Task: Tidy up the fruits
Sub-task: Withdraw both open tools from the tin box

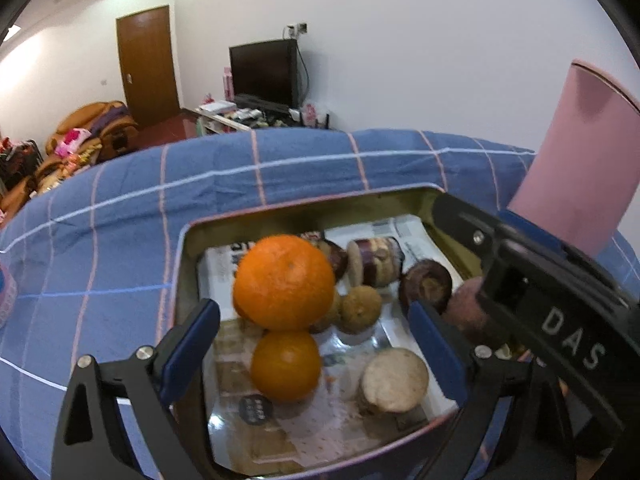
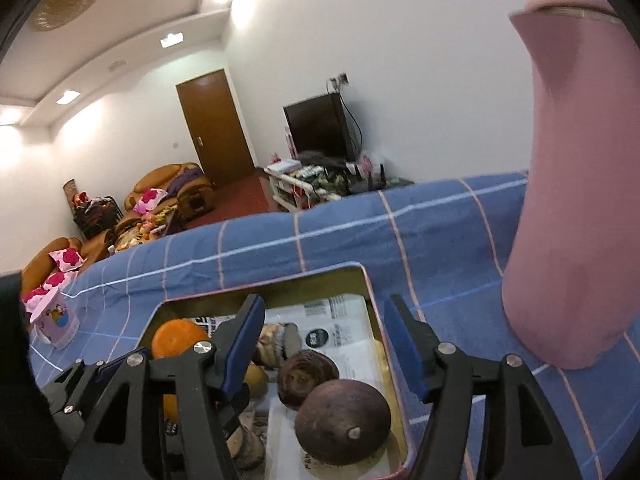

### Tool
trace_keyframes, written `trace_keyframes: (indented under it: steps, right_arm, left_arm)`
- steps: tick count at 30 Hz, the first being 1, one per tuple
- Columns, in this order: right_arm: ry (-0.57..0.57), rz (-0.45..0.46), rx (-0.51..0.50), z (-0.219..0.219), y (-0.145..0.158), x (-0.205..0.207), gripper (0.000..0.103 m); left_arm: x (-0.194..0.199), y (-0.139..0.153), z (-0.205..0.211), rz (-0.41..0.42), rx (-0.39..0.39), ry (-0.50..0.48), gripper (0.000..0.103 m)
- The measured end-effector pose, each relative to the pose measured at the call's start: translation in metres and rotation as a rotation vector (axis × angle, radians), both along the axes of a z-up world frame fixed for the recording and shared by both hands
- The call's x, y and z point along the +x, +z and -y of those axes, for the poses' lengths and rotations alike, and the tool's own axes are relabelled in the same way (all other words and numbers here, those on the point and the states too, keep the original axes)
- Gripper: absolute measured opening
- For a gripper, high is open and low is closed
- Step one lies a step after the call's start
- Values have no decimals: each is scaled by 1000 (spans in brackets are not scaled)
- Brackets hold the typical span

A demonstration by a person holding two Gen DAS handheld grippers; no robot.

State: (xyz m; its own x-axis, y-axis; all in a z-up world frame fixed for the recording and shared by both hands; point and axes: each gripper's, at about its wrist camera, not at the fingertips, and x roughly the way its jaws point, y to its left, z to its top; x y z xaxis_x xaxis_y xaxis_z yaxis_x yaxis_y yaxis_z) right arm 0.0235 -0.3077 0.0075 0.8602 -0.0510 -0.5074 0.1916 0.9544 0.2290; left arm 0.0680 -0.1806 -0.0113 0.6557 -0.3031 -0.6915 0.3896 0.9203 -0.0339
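A metal tin (image 1: 182,264) lined with newspaper sits on the blue checked cloth and holds the fruit. In the left wrist view a large orange (image 1: 284,282) rests above a smaller orange (image 1: 286,366), with brown fruits (image 1: 360,309) and a pale cut piece (image 1: 394,380) beside them. My left gripper (image 1: 316,350) is open over the tin, its fingers on either side of the oranges, not touching them. My right gripper (image 2: 324,348) is open and empty above the tin's right side, over a dark round fruit (image 2: 342,418). The right gripper's body (image 1: 560,308) crosses the left wrist view.
A tall pink container (image 2: 576,200) stands on the cloth just right of the tin. A small pink printed cup (image 2: 54,318) stands at the far left. The blue checked cloth (image 1: 120,220) spreads around the tin, with room behind and to the left.
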Motion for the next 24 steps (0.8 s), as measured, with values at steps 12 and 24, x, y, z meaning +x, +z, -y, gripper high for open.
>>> trace_keyframes:
  steps: [12,24]
  right_arm:
    - [-37,20,-40,2,4,-24,64]
    - [-82,234,-224,-31,26,-95,64]
  left_arm:
    - [-28,2,-1,36,1,14,97]
    - [-92,30,-40,342,-28,144,103]
